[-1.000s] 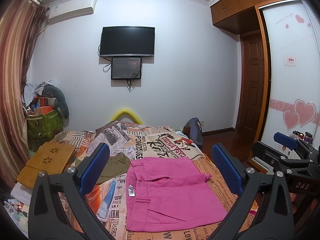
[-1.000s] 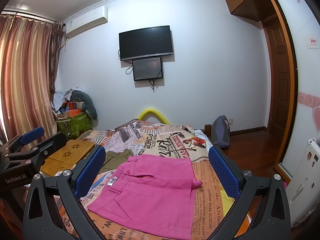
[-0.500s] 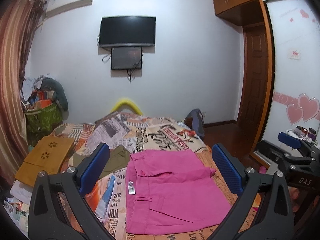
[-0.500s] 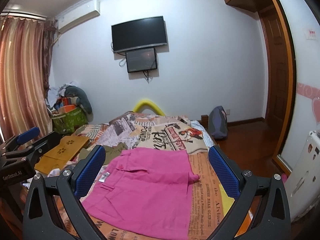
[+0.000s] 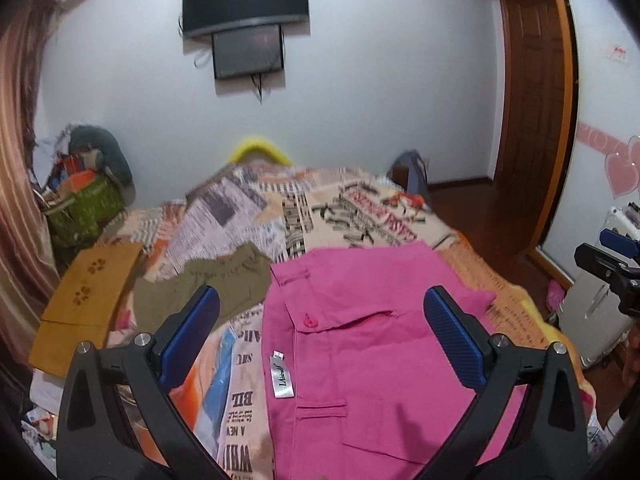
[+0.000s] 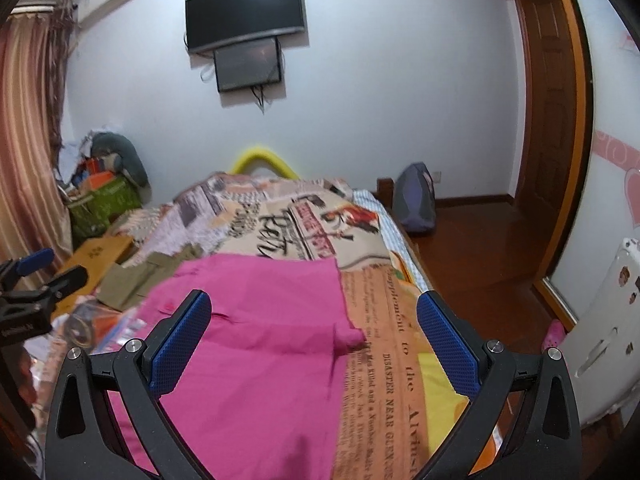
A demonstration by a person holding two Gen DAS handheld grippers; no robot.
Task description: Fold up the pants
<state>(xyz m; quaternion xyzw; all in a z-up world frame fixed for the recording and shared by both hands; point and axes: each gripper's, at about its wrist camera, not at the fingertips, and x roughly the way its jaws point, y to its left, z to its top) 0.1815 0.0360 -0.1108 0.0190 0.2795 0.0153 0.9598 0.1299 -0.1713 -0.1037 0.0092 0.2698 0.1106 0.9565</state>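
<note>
Both grippers up over the bed now, and I've got nothing in hand: the left gripper has its jaws spread wide and empty, and the right gripper is just as wide and just as empty. The pants, bright pink, lie flat on the near part of the bed, waistband and button toward my left, a white tag sticking out at that edge. From the right view the pants end in a small bunched corner beside the newsprint cover. I'm holding wide, I reckon, to straddle an edge each. Olive shorts sit just left, touching or nearly so; I'd keep the left jaws off them.
</note>
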